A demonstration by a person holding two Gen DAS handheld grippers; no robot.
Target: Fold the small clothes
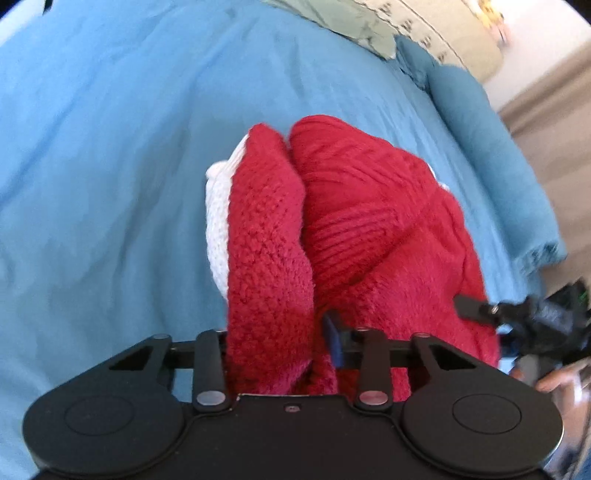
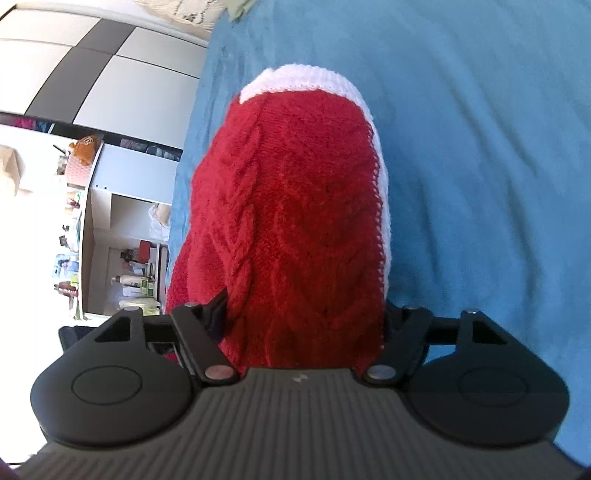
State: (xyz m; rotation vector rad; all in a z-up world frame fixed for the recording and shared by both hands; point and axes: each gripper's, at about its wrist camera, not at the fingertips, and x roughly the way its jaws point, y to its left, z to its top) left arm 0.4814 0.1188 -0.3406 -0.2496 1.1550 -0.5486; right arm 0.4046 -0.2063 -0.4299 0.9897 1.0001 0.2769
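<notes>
2 hand-held grippers, both pinching the same red knit garment (image 1: 369,229) over a blue bedspread (image 1: 110,147). Left hand-held gripper (image 1: 280,343), low centre of its frame, clamped on a thick red fold with white trim (image 1: 218,221) peeking out along the left edge. Right hand-held gripper (image 2: 306,325), low centre of its own view, squeezed onto bunched cable-knit (image 2: 295,206), fabric filling the gap between the fingers and rising up the middle of the frame. White ribbed band (image 2: 303,75) curving across the top of the garment and down its right side. Right tool also visible at the lower right of the left view, touching the red knit. Patterned pillow (image 1: 424,26) at the upper right there. Shelves (image 2: 122,229) with bottles and clutter at the left of the right view.
</notes>
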